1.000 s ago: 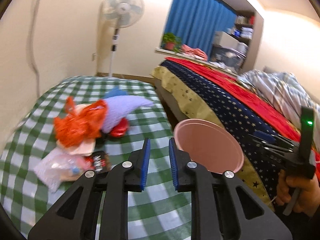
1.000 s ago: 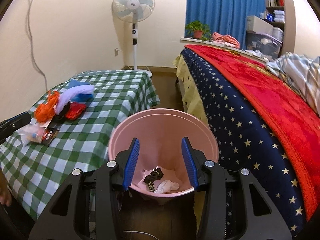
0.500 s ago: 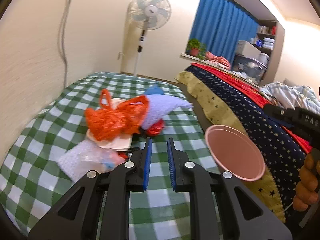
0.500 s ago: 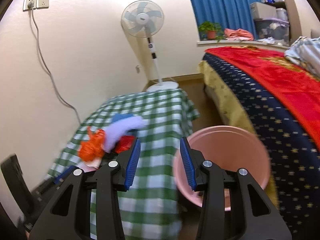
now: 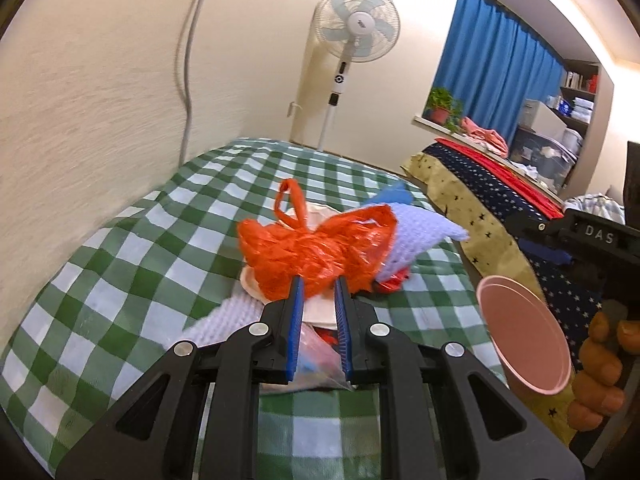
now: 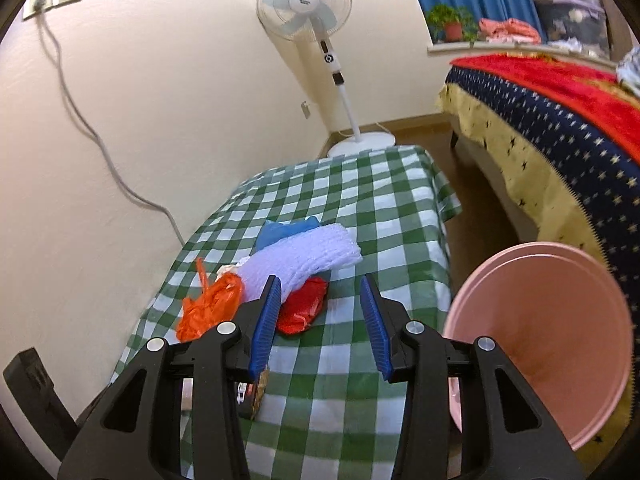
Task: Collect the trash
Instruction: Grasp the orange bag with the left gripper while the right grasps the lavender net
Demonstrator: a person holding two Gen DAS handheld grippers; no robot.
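Note:
A pile of trash lies on the green-checked table (image 5: 120,280): an orange plastic bag (image 5: 316,248), a white foam net sleeve (image 5: 424,236), a red wrapper (image 6: 304,310), a blue piece (image 6: 284,230), a clear bag (image 5: 320,354). My left gripper (image 5: 318,286) is open, its narrow gap just at the orange bag's near edge. My right gripper (image 6: 320,284) is open wide above the table, in front of the red wrapper and foam sleeve (image 6: 304,258). The orange bag (image 6: 212,304) lies left of it. A pink bin (image 6: 540,332) stands right of the table, also in the left wrist view (image 5: 524,332).
A standing fan (image 6: 316,12) is beyond the table's far end. A bed with a starred blue and red cover (image 6: 560,120) runs along the right. A grey cable (image 6: 92,132) hangs down the left wall. A dark snack packet (image 6: 254,394) lies at the table's near edge.
Both grippers have moved away from the pink bin toward the trash pile. My left gripper has closed in on the orange bag. My right gripper has swung left over the table.

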